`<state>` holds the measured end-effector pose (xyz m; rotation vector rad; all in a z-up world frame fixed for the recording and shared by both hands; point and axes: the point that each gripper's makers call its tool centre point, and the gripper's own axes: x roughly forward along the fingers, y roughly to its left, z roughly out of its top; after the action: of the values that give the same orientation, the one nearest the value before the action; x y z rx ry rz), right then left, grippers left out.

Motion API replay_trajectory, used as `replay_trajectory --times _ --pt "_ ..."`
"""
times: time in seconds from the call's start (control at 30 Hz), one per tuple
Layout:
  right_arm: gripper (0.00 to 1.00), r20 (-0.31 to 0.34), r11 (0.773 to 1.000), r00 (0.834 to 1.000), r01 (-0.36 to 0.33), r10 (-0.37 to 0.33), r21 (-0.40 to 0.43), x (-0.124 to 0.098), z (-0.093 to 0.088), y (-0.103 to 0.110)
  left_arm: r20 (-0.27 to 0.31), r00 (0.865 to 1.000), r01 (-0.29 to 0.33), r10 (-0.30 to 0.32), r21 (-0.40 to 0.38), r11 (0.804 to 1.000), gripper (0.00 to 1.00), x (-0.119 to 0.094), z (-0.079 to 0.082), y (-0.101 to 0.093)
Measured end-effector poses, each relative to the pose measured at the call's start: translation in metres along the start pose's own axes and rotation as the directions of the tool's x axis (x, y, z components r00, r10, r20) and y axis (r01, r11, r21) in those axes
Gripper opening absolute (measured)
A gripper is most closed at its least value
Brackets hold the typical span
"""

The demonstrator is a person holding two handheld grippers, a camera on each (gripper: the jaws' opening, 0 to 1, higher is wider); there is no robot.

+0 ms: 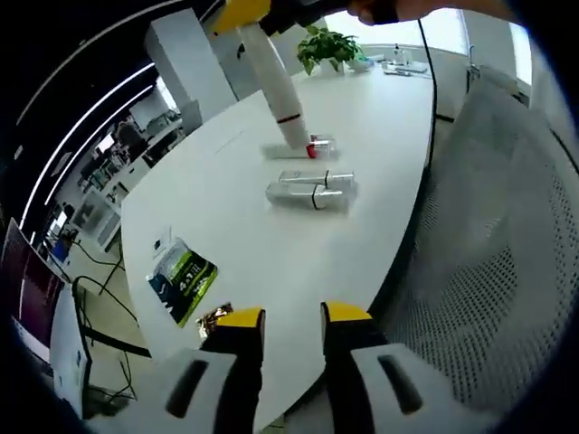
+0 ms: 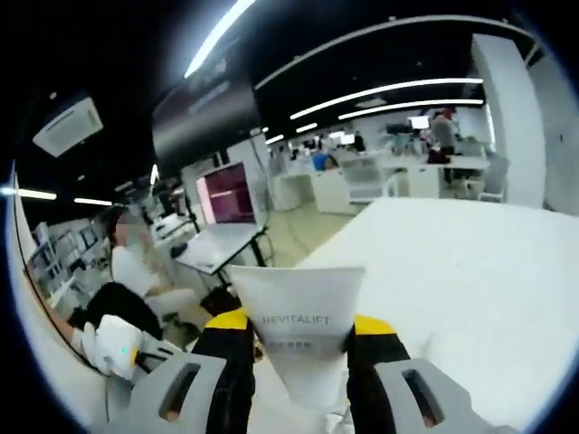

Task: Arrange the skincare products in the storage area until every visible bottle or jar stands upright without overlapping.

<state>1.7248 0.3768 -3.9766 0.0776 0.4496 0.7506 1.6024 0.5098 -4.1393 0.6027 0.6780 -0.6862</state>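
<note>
Yellow-tipped jaws of the left gripper (image 1: 292, 318) rise at the bottom centre of the left gripper view, standing apart with nothing between them, over the near edge of a white oval table (image 1: 244, 244). Just above and left of these jaws, a green and black flat packet (image 1: 184, 278) lies on the table, and a small shiny gold item (image 1: 214, 318) lies near the edge below it. In the middle of the frame, two clear plastic bottles (image 1: 312, 190) lie on their sides, close to each other. A little further, a small clear container with a red part (image 1: 316, 147) rests on the table, and the bottom end of a long white tube with a thin red band (image 1: 276, 81) stands on the surface just beside it. This tube goes up to the top of the frame. A grey mesh chair (image 1: 488, 244) is at the right side, and a green potted plant (image 1: 327, 45) stands at the far end of the table.

In the right gripper view, the right gripper (image 2: 298, 325) at the bottom centre is clamped on the flat crimped end of the white tube, printed REVITALIFT (image 2: 296, 330). Beyond it the white table spreads to the right, and a seated person (image 2: 131, 271) is at the left, before an open laptop (image 2: 226, 203).
</note>
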Motion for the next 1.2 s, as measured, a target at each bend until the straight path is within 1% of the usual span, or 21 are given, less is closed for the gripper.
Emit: replay_trajectory --times 0.07,0.17,0.43,0.53,0.83,1.03,1.2 --pt "0.36 -0.004 1.000 1.000 0.013 -0.013 -0.008 0.001 0.002 -0.007 -0.016 1.000 0.001 -0.001 -0.005 1.000 0.21 0.002 -0.004 -0.001" --pt "0.36 -0.002 0.999 1.000 0.031 -0.031 -0.009 0.003 0.006 -0.019 -0.025 1.000 0.001 0.000 0.036 0.999 0.21 0.002 -0.006 -0.004" --pt "0.36 0.015 0.997 0.997 0.075 -0.075 -0.026 0.008 0.025 -0.041 -0.044 0.999 -0.012 0.014 0.050 0.999 0.21 0.002 -0.009 0.000" --pt "0.36 0.012 0.995 0.996 0.088 -0.087 -0.042 0.007 0.029 -0.049 -0.046 0.999 -0.013 0.016 0.051 0.999 0.21 0.002 -0.009 0.001" --pt "0.36 -0.006 0.990 0.992 0.129 -0.130 -0.050 0.012 0.028 -0.081 -0.050 0.998 -0.037 0.039 0.045 0.998 0.21 0.001 -0.010 0.005" --pt "0.36 -0.009 0.985 0.987 0.160 -0.161 -0.061 0.017 0.032 -0.102 -0.053 0.998 -0.030 0.033 0.051 0.998 0.20 0.001 -0.011 0.004" --pt "0.36 -0.013 0.980 0.981 0.191 -0.192 -0.047 0.021 0.029 -0.124 -0.061 0.998 -0.024 0.027 0.053 0.998 0.20 0.002 -0.012 0.003"
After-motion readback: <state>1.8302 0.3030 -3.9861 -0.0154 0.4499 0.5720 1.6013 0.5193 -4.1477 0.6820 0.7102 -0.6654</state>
